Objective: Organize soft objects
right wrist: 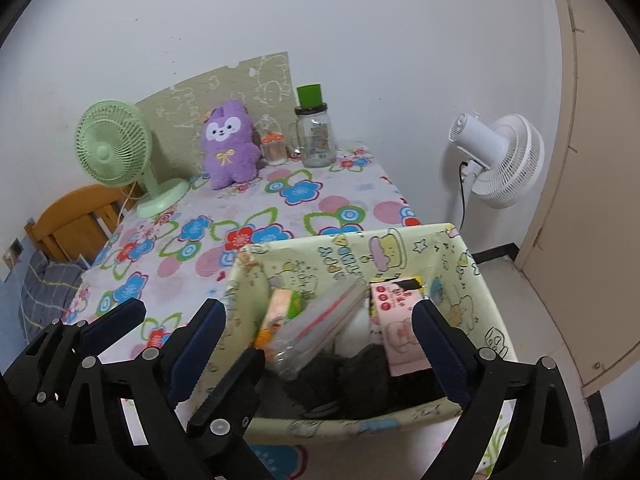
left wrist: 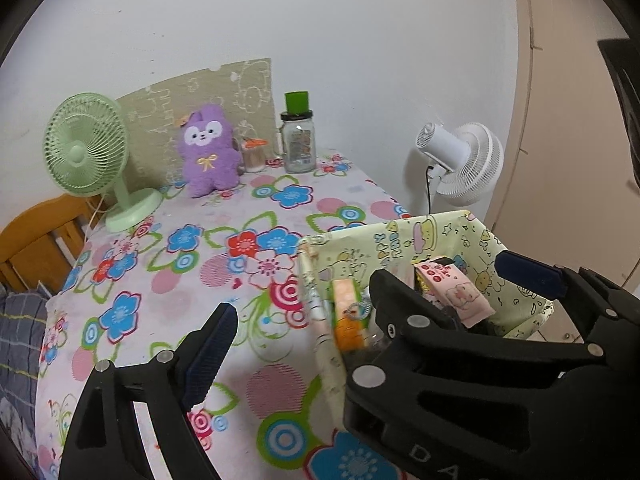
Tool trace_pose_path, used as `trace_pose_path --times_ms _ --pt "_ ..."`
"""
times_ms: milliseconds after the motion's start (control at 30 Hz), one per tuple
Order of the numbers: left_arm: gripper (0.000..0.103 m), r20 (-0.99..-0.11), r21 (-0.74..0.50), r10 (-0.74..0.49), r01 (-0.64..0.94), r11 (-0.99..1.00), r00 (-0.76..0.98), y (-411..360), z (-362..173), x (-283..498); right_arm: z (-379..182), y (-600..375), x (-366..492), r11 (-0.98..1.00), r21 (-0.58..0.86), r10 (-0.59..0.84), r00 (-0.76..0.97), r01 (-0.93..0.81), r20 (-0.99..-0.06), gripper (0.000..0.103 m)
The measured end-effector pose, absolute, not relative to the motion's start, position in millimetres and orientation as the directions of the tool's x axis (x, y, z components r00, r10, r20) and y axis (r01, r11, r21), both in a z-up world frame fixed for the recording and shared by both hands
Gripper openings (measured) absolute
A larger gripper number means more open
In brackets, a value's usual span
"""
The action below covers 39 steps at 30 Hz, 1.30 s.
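**Plush by the wall, both grippers wide**

Plush (left wrist: 209, 151), purple, sits upright at the far edge of the table (left wrist: 248, 264), between the green fan (left wrist: 86, 148) and a glass jar (left wrist: 298, 144). Near the front right corner stands the fabric bin (right wrist: 472, 264), holding packets and something dark. Left gripper (right wrist: 176, 332) hangs open and empty over the floral cloth, just left of the bin. Right gripper (right wrist: 336, 340) gapes above the bin, nothing between its jaws.
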<state>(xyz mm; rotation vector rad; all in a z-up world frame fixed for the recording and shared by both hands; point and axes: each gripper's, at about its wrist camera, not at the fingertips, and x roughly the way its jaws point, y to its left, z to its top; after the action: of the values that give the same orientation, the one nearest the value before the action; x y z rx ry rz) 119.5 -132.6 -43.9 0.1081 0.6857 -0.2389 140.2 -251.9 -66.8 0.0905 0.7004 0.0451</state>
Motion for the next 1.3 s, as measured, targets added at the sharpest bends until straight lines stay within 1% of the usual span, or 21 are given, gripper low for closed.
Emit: trace_pose_path --times_ms 267,333,567,767,967,1067,1300 --pt "0.091 -0.615 0.013 -0.156 0.208 0.978 0.773 -99.5 -33.1 103.2 -53.2 -226.3 122.8 0.997 0.075 0.073 0.783 -0.034 -0.618 0.098" --pt "0.097 -0.607 0.011 -0.148 0.195 0.981 0.78 -90.4 -30.0 97.9 -49.6 -219.9 118.0 0.997 0.07 0.073 0.789 -0.038 -0.61 0.099" --pt "0.1 -0.577 0.004 -0.134 0.166 0.986 0.806 -59.3 -19.0 80.1 -36.7 -197.9 98.8 0.997 0.054 0.077 0.809 -0.056 -0.582 0.1" --pt "0.101 -0.553 0.004 -0.12 0.147 0.989 0.825 -37.5 -10.3 64.4 -25.8 -173.6 82.2 0.996 0.034 0.088 0.829 -0.083 -0.552 0.101" --pt "0.101 -0.537 0.001 -0.071 0.084 0.996 0.841 -9.5 -3.0 51.8 -14.9 -155.0 63.8 0.994 0.023 0.101 0.849 -0.104 -0.518 0.101" --pt "0.101 -0.525 0.021 -0.023 0.04 0.999 0.851 2.7 0.8 45.7 -10.8 -149.7 55.9 0.994 0.022 0.104 0.857 -0.108 -0.505 0.101" --pt "0.101 -0.5 0.024 -0.001 0.015 1.0 0.866 24.1 9.6 32.9 -2.2 -144.2 41.4 0.995 0.026 0.097 0.877 -0.096 -0.471 0.101"
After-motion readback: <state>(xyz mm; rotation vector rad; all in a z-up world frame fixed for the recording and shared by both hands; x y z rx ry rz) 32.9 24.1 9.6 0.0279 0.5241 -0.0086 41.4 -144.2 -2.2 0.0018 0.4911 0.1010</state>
